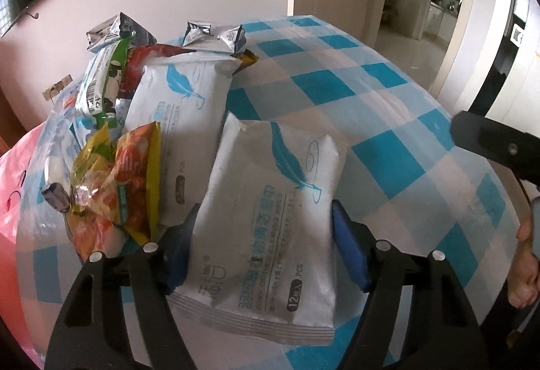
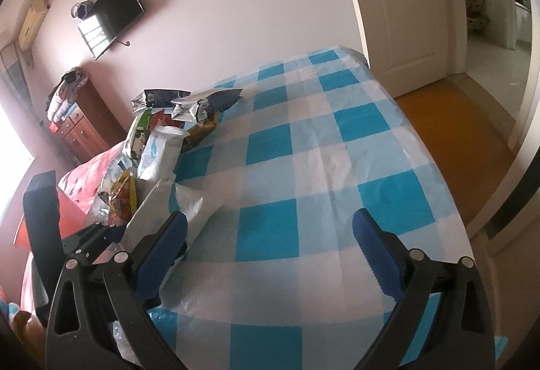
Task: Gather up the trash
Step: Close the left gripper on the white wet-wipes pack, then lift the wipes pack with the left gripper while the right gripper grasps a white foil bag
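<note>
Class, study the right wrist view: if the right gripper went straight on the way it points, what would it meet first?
Most likely the blue-and-white checked tablecloth: the right gripper stands open, nothing between its jaws, though depth is hard to judge.

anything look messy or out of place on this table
Yes. Snack wrappers and wipes packs are heaped along the left edge of the checked tablecloth. One white wipes pack lies apart from the heap, between the left gripper's fingers.

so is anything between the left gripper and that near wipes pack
Nothing visible. The near wipes pack already lies between the left gripper's blue pads, with the pile of wrappers off to its left. Whether the pads press on it yet is unclear.
</note>
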Demonstrator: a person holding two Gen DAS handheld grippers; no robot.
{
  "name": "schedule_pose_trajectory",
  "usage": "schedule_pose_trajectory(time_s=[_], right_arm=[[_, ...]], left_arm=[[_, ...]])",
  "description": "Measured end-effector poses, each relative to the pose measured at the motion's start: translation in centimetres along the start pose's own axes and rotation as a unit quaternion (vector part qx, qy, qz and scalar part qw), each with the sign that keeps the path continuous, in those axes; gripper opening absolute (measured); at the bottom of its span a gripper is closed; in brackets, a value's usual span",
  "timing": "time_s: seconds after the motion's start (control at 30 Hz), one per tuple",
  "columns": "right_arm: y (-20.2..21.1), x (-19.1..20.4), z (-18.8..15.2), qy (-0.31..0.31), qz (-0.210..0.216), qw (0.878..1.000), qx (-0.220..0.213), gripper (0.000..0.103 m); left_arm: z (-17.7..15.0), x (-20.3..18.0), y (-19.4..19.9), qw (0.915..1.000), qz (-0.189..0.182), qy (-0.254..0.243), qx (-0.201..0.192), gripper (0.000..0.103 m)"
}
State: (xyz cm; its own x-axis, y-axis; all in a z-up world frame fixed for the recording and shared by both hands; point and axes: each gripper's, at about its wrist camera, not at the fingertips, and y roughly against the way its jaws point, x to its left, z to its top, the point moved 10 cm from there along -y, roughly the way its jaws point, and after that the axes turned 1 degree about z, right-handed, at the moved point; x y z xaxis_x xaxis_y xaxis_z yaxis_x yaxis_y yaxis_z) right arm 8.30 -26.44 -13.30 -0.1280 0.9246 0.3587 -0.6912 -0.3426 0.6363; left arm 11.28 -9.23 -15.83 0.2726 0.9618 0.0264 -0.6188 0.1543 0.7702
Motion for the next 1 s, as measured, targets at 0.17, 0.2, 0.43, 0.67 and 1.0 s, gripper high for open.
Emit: schedule_pose_trajectory(time_s=[0.17, 0.2, 0.43, 0.67, 1.0], right_arm=[[-0.4, 0.7, 0.0, -0.011, 0.018, 1.000, 0.008, 0.097], [-0.5, 0.9, 0.0, -0.011, 0.021, 1.000, 0.010, 0.097], [-1.9, 3.1, -0.6, -0.010, 0.056, 0.998, 0.031, 0.086], [-3.9, 6.6, -1.4, -0.014, 0.112, 0.992, 0.058, 0.085], [-7.6, 9.9, -0.5, -0.037, 0.180, 0.980, 0.082, 0.060]], left_arm=[[-0.4, 0.1, 1.8, 0.9994, -0.022, 0.023, -0.016, 0.071], [-0.5, 0.3, 2.3, 0.9990, -0.027, 0.029, -0.021, 0.071], [-0.8, 2.0, 5.5, 0.9959, -0.043, 0.064, -0.047, 0.071], [-1.3, 6.3, 8.5, 0.9914, -0.020, 0.105, -0.075, 0.071], [-1.9, 13.6, 11.7, 0.9812, 0.036, 0.155, -0.108, 0.071]])
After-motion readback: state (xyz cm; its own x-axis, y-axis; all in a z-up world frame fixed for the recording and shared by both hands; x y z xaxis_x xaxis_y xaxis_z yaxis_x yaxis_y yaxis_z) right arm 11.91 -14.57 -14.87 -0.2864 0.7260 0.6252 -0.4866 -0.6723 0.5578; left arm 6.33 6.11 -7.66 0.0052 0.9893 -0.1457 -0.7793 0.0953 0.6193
